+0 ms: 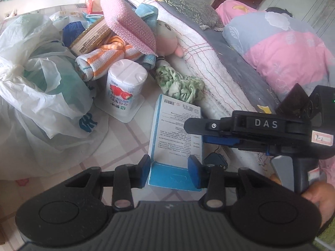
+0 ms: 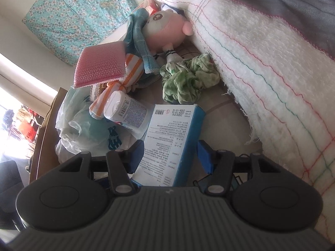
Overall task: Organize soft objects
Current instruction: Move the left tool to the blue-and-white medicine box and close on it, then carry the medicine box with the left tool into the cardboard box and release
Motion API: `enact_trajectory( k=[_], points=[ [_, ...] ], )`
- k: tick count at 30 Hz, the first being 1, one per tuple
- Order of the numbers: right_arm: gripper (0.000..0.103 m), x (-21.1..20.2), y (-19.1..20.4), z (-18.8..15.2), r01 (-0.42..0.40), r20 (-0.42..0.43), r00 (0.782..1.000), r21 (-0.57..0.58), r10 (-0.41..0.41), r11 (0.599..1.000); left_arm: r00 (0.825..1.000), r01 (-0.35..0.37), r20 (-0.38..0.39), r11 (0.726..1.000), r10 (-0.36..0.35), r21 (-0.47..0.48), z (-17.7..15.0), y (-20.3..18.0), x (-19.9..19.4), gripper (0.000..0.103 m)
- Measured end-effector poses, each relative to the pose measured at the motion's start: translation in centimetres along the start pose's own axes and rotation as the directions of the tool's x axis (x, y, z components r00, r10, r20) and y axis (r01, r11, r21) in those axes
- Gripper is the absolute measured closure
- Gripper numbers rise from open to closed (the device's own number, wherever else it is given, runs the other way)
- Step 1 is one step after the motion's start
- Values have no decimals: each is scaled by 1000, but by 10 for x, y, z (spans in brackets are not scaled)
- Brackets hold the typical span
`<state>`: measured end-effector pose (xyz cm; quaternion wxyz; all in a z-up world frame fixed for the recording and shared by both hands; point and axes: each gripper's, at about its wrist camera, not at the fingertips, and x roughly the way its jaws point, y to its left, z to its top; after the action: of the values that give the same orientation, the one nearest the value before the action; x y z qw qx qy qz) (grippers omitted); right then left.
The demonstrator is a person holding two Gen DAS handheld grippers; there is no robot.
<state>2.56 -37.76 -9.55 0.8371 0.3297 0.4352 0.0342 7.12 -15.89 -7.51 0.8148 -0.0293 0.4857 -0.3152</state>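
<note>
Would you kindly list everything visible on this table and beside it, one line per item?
box: 1, blue-white, between both grippers' fingers
tissue roll pack: 1, white, left of box
green cloth: 1, crumpled, beyond box
plush doll: 1, pink, against blanket
pink sponge: 1, atop pile
striped towel: 1, orange-white, under sponge
plastic bags: several, white, far left
blanket: 1, white, right edge
left gripper: open around box
right gripper: open around box

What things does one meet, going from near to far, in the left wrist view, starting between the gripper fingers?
Left gripper → blue and white box → green crumpled cloth → pink plush doll → grey leaf-patterned pillow.
</note>
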Motion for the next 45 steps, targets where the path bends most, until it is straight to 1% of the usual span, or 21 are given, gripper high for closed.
enact_trajectory(
  k=[1, 3, 5, 6, 9, 10, 12, 14, 17, 22, 25, 29, 32, 34, 37, 38, 39, 40, 42, 44, 45],
  points=[
    [48, 0, -1, 0, 1, 1, 1000, 4, -1, 1000, 1000, -15, 14, 1000, 15, 3, 1, -1, -1, 55],
    [48, 0, -3, 0, -3, 2, 1000, 12, 2, 1000, 999, -44, 25, 999, 44, 2, 7, -1, 1, 46],
    [48, 2, -3, -1, -2, 1, 1000, 10, 2, 1000, 999, -43, 17, 999, 43, 4, 12, 0, 7, 41],
    [48, 3, -4, -1, -2, -3, 1000, 10, 2, 1000, 999, -39, -6, 999, 39, 11, 14, 0, 12, 40],
    [54, 6, -5, -2, -34, -27, 999, 32, 35, 999, 998, -22, -63, 999, 24, 25, 15, -2, 27, 46],
    [56, 7, -5, -3, -38, -33, 999, 42, 39, 998, 997, -27, -73, 999, 29, 34, 13, -4, 30, 45],
    [59, 4, -2, -6, -22, -25, 999, 33, 23, 999, 997, -44, -56, 997, 47, 64, 10, -9, 28, 47],
    [61, -2, 1, -9, -19, -12, 1000, 30, 19, 999, 998, -34, -54, 997, 38, 65, 7, -10, 22, 49],
    [62, -15, 9, -13, -34, 7, 999, 20, 33, 999, 999, -26, -33, 997, 28, 66, 2, -12, 5, 50],
    [61, -41, 43, -20, -42, 53, 998, -60, 45, 997, 997, -49, 67, 994, 42, 101, -6, -23, -41, 49],
    [61, -53, 72, -19, -71, 79, 994, -120, 81, 990, 989, -76, 133, 991, 62, 106, -7, -24, -74, 49],
    [60, -65, 138, -11, -149, 97, 979, -260, 180, 954, 970, -116, 221, 992, 102, 53, -5, -11, -124, 49],
    [60, -63, 199, -5, -218, 78, 961, -373, 264, 902, 941, -162, 298, 987, 161, -21, 0, 12, -171, 49],
    [60, -56, 243, -1, -274, 41, 946, -433, 322, 859, 921, -205, 324, 976, 217, -72, 6, 28, -198, 49],
    [60, -34, 305, 5, -357, -53, 923, -486, 381, 797, 882, -297, 331, 941, 335, -160, 19, 60, -232, 49],
    [60, -25, 321, 6, -374, -83, 919, -496, 386, 784, 869, -323, 326, 926, 373, -197, 24, 73, -243, 49],
    [60, -14, 340, 7, -387, -115, 916, -499, 383, 776, 862, -333, 322, 916, 392, -222, 27, 83, -249, 49],
    [59, -1, 363, 8, -396, -150, 916, -499, 373, 771, 858, -341, 313, 907, 407, -245, 33, 96, -256, 49],
    [59, 29, 388, 12, -407, -216, 913, -468, 345, 784, 866, -347, 273, 897, 419, -275, 44, 125, -263, 49],
    [59, 62, 409, 13, -413, -282, 906, -428, 315, 804, 882, -343, 222, 888, 416, -305, 56, 158, -264, 49],
    [59, 76, 416, 15, -405, -305, 905, -405, 297, 820, 895, -327, 196, 889, 400, -320, 62, 175, -261, 49]
  ],
)
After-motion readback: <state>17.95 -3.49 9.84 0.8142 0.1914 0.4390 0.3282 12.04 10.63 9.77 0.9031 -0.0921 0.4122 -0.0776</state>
